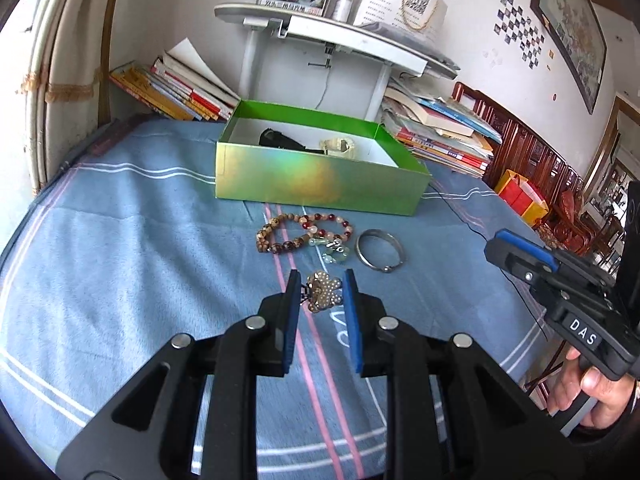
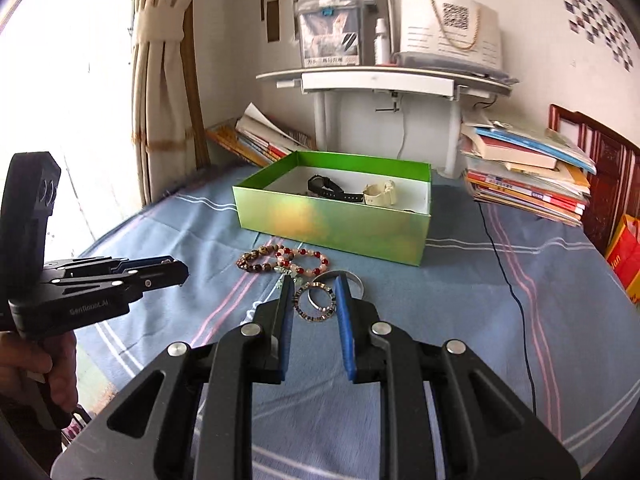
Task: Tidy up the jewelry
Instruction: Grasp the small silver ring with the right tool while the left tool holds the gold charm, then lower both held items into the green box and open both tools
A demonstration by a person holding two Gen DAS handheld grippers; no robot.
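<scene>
A green box [image 1: 320, 178] stands open on the blue cloth, with a black watch [image 2: 326, 188] and a cream watch [image 2: 380, 194] inside. In front of it lie two bead bracelets [image 1: 306, 232], a jade charm [image 1: 334, 250] and a silver bangle [image 1: 380, 250]. My left gripper [image 1: 322, 282] has its jaws around a pearl-studded gold piece [image 1: 322, 292], seemingly touching its sides. My right gripper [image 2: 314, 294] has its jaws around a dark beaded ring bracelet [image 2: 314, 302], with small gaps at the sides. The right gripper also shows in the left wrist view [image 1: 520, 250], the left in the right wrist view [image 2: 176, 274].
Stacks of books [image 2: 524, 172] lie at the back right and back left [image 1: 176, 92]. A white stand [image 2: 384, 80] with bags stands behind the box. A black cable [image 2: 508, 272] runs over the cloth on the right. A curtain [image 2: 160, 80] hangs at the left.
</scene>
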